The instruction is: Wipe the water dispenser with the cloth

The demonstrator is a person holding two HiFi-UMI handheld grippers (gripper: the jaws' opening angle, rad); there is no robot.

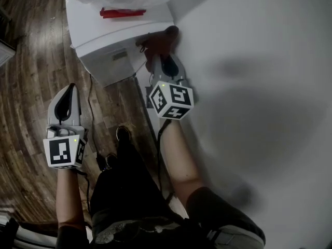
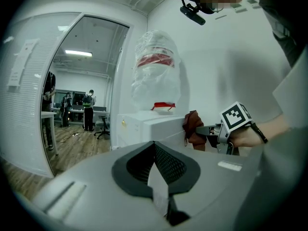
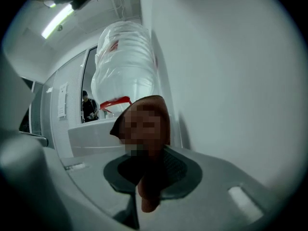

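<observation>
Cloth: soft dark red-brown fabric cloth [image 1: 162, 39], at the wall-side upper edge of the white box-shaped water dispenser [image 1: 122, 25].
Right gripper [image 1: 158, 56]: clamped on the cloth.
Left gripper [image 1: 67, 93]: jaws together, empty, well apart.
Handling: likely light, limp, compliant; grip a bunched fold.

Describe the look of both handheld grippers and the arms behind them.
Both the left gripper and right gripper have light grey bodies with black teardrop-shaped insets. Each carries a white cube with black square markers and a small green light. A dark cable hangs from the right one. The forearms wear no sleeves.
</observation>
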